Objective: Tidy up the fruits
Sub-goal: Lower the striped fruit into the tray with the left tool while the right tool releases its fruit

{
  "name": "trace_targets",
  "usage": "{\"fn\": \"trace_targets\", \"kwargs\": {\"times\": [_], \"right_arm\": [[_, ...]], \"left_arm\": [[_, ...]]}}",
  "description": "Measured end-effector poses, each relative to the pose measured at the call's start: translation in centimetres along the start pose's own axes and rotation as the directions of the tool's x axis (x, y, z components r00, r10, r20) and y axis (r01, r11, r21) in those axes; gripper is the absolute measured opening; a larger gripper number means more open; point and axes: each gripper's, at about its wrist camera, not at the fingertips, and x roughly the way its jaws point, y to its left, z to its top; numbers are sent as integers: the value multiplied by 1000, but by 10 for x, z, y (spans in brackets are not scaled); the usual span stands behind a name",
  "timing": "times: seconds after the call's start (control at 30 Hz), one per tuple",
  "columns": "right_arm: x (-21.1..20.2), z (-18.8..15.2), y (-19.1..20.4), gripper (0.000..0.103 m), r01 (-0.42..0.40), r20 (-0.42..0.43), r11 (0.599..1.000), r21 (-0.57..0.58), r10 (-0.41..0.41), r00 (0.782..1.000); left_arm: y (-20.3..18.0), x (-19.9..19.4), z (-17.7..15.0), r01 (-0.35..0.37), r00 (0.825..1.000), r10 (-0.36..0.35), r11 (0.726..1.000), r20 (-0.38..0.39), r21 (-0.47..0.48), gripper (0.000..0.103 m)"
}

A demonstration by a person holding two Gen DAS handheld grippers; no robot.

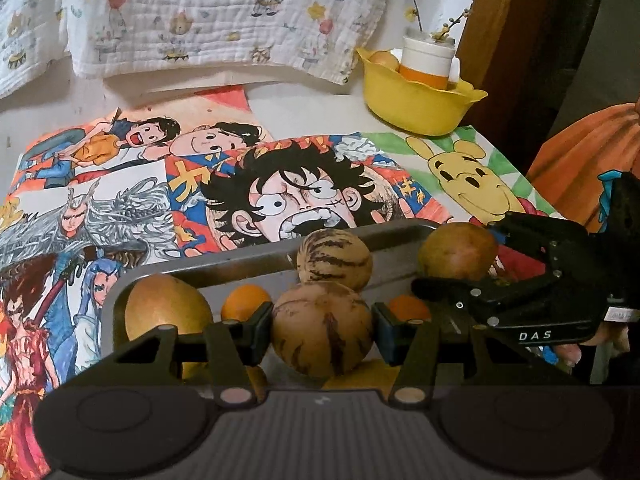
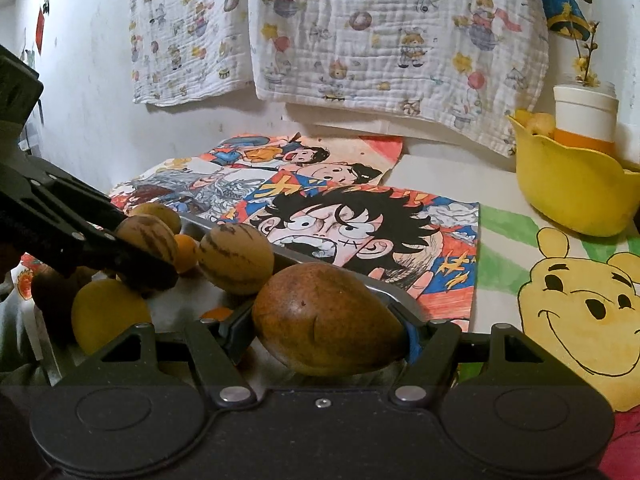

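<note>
- My left gripper: fingers clamped on a striped melon-like fruit, one pad on each side. Fruit sits just above the metal tray, near its front.
- My right gripper: fingers closed on a brown oval fruit, long axis running across btw the pads. It hangs at the tray's right corner, rim visible just behind it.
- In left view the right gripper comes in from the right w/ that same brown fruit at its tip, over the tray's right end.
- In right view the left gripper enters from the left, its striped fruit partly hidden by the finger.
- Still in tray: 2nd striped fruit near the back wall, a yellow-brown pear-like fruit at the left end, two small oranges low btw the bigger pieces.
- Tray sits on the bench, on top of coloured cartoon drawings.
- Yellow bowl at the bench's far right corner, well apart from tray; holds a white-and-orange jar w/ a twig in it, plus a pale round fruit I can't ID.
- Printed white cloth hangs on the wall behind.
</note>
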Motion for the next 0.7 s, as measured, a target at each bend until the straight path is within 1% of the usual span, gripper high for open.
{"fn": "trace_targets", "kwargs": {"times": [0.1,0.2,0.43,0.6,0.7], "right_arm": [[0,0,0,72,11,1,1000,10,-11,1000],[2,2,5,72,43,-4,999,9,-43,999],[8,4,17,72,112,-30,993,-36,-114,993],[9,3,21,72,125,-35,991,-47,-126,991],[9,3,23,72,136,-40,990,-45,-138,990]], "left_arm": [[-2,3,0,-11,1000,11,1000,-5,-2,56],[-4,7,-2,-21,1000,21,1000,-10,-6,56],[-5,14,-6,-29,999,29,1000,-29,-10,56],[-5,18,-9,-42,998,41,999,-39,-9,56],[-3,20,-11,-40,998,39,999,-41,-23,57]]}}
